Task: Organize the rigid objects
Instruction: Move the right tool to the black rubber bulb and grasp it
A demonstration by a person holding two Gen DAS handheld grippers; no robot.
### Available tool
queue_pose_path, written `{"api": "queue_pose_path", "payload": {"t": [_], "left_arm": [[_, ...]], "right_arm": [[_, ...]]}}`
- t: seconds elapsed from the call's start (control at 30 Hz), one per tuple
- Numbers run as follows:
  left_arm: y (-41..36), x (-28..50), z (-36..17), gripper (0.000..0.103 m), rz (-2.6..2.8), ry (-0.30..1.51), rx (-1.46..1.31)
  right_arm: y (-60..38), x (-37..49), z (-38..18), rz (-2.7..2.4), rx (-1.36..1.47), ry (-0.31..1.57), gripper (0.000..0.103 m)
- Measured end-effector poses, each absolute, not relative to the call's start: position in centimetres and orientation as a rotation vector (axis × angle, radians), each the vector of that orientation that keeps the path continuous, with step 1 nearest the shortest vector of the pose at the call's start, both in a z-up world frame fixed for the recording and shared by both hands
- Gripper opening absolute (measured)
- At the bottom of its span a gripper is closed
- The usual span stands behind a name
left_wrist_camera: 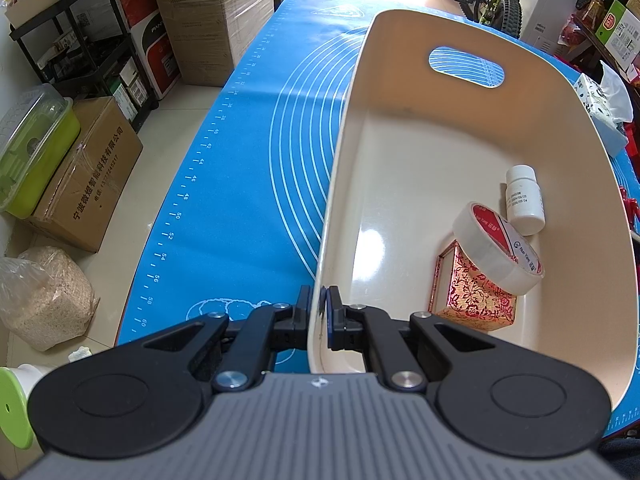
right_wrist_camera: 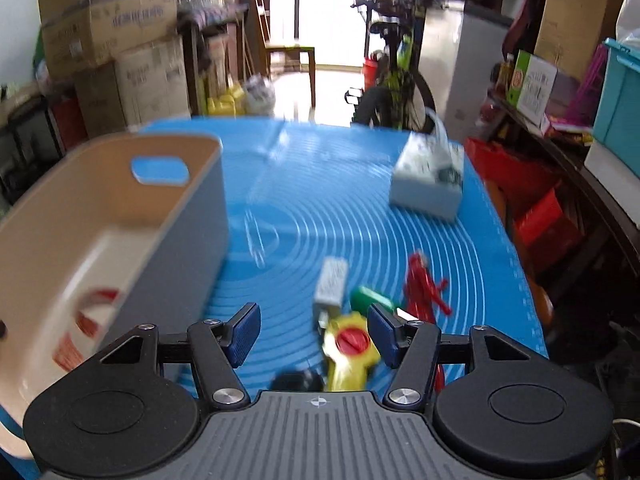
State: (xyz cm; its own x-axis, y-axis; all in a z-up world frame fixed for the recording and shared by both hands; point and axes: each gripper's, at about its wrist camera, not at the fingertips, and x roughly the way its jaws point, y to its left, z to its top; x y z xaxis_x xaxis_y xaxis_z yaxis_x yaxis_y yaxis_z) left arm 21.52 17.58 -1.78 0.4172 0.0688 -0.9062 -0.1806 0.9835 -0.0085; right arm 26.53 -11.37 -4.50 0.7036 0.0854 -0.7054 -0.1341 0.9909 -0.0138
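Observation:
My left gripper (left_wrist_camera: 319, 307) is shut on the near left rim of a cream plastic basket (left_wrist_camera: 344, 152), one finger outside, one inside. In the basket lie a white bottle (left_wrist_camera: 524, 204), a roll of clear tape (left_wrist_camera: 496, 248) and a red-and-gold patterned box (left_wrist_camera: 476, 296). My right gripper (right_wrist_camera: 314, 330) is open and empty above the blue mat (right_wrist_camera: 340, 208). Just ahead of it lie a yellow toy with a red cap (right_wrist_camera: 350, 350), a green piece (right_wrist_camera: 370, 300), a small grey box (right_wrist_camera: 331, 282) and a red toy figure (right_wrist_camera: 422, 284). The basket (right_wrist_camera: 192, 232) stands to its left. The right wrist view is blurred.
A tissue box (right_wrist_camera: 430, 178) sits at the mat's far right. Cardboard boxes (left_wrist_camera: 208, 16), a black cart (left_wrist_camera: 80, 40) and a green bin (left_wrist_camera: 32, 148) stand on the floor to the left. A bicycle (right_wrist_camera: 394, 76) and shelves (right_wrist_camera: 560, 120) stand beyond the table.

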Motion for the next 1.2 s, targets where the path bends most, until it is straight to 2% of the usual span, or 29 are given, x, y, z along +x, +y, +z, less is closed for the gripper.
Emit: {"api": "queue_pose_path", "payload": {"t": [0.33, 0.53, 0.6, 0.87, 0.9, 0.97, 1.2], "left_arm": [[17.6, 21.5, -1.8, 0.008, 0.157, 1.130, -0.111], [17.5, 21.5, -1.8, 0.008, 0.157, 1.130, -0.110], [17.5, 21.5, -1.8, 0.008, 0.158, 1.130, -0.108], [17.6, 21.5, -1.8, 0.008, 0.158, 1.130, -0.108], [17.5, 21.5, -1.8, 0.008, 0.158, 1.130, -0.109], [17.5, 21.5, -1.8, 0.008, 0.158, 1.130, -0.108], [17.6, 21.5, -1.8, 0.008, 0.158, 1.130, -0.106]], "right_arm": [[-10.0, 26.6, -7.4, 0.141, -0.124, 0.909, 0.066], [-9.6, 26.4, -8.2, 0.145, -0.137, 0.944, 0.055], [-9.3, 26.2, -8.2, 0.157, -0.143, 0.936, 0.047], [-7.9, 26.5, -9.0, 0.178, -0.175, 0.929, 0.049], [-7.9, 26.6, -9.2, 0.179, -0.173, 0.933, 0.040], [-8.0, 26.9, -9.4, 0.194, -0.140, 0.940, 0.034], [-8.5, 26.4, -8.3, 0.190, -0.115, 0.886, 0.034]]}}
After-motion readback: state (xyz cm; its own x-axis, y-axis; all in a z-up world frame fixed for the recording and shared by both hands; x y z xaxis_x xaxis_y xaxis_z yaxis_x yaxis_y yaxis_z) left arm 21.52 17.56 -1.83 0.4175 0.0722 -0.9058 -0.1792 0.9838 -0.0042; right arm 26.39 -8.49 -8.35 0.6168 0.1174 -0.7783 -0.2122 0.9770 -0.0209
